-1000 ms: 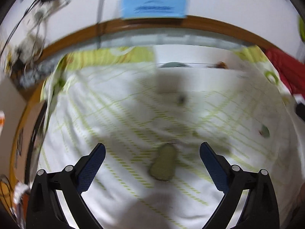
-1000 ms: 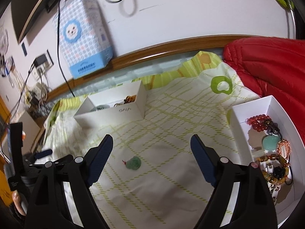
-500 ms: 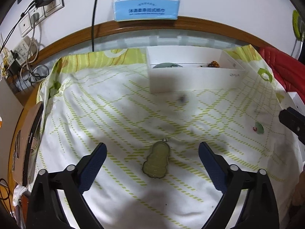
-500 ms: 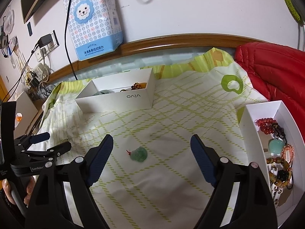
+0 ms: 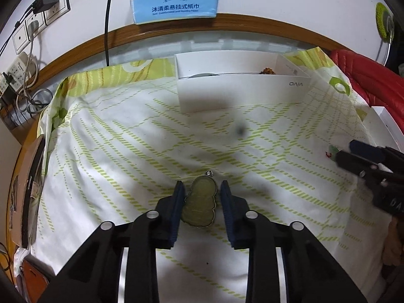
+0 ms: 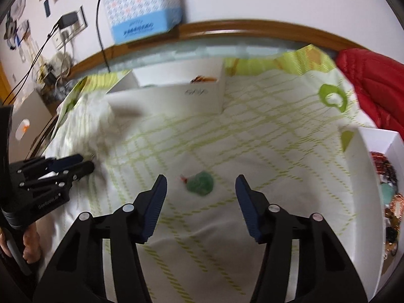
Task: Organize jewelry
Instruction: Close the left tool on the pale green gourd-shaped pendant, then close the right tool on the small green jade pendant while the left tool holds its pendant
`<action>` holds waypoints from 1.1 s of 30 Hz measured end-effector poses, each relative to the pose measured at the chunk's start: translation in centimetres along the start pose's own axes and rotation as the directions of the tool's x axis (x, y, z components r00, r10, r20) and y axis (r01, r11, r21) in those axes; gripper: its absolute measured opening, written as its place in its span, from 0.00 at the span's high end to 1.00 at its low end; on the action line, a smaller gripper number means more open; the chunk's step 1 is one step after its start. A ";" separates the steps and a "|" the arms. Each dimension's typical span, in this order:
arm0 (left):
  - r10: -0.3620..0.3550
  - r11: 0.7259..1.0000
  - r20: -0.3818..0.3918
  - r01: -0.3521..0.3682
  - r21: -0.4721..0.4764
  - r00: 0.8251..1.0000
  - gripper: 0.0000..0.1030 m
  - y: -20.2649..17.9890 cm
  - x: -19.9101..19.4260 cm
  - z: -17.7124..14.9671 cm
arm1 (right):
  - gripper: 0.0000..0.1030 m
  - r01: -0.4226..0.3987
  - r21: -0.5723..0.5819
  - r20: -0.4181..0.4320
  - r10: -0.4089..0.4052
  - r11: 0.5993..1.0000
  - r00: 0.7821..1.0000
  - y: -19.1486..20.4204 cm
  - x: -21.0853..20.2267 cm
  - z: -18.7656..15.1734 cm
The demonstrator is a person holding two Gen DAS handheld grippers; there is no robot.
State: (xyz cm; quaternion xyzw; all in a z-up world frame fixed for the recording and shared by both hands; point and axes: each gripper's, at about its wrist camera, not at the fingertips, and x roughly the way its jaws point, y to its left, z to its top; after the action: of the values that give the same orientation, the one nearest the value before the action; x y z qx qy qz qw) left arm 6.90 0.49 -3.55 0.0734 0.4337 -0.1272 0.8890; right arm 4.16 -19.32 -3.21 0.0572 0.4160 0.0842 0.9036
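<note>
My left tool (image 5: 201,193) has just closed onto the olive pendant (image 5: 200,203) lying on the bed sheet (image 5: 113,156), my right tool (image 6: 200,185) is narrowing but open around the green pendant (image 6: 200,184), the far white box (image 5: 242,93) holds a few pieces, and the right-hand box (image 6: 363,176) holds beads.

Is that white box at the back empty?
No. The white box is open-topped, and a brown bead cluster and something grey show inside.
</note>
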 end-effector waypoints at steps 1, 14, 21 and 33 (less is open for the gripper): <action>-0.002 1.000 0.000 0.002 0.001 1.000 0.73 0.0 0.0 0.0 | 0.47 -0.005 0.002 -0.010 0.005 1.000 1.000 0.0 0.2 -0.1; -0.010 1.000 0.001 0.010 0.002 1.000 0.74 0.2 0.0 0.0 | 0.93 0.079 -0.125 -0.030 -0.083 0.989 0.996 2.4 1.0 -0.4; -0.018 1.000 0.000 0.018 -0.008 1.000 0.74 0.4 0.0 0.1 | 0.99 0.025 -0.074 -0.034 -0.028 0.997 0.999 1.5 0.9 -0.2; -0.006 1.000 0.002 0.006 -0.002 1.000 0.74 0.2 0.1 0.1 | 0.82 0.042 -0.127 -0.028 -0.046 0.991 0.999 2.6 1.9 0.6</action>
State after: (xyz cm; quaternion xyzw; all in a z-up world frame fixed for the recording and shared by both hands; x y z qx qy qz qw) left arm 7.11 0.68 -3.50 0.0711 0.4332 -0.1297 0.8891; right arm 5.58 -16.42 -3.73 -0.0108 0.4251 0.0912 0.9005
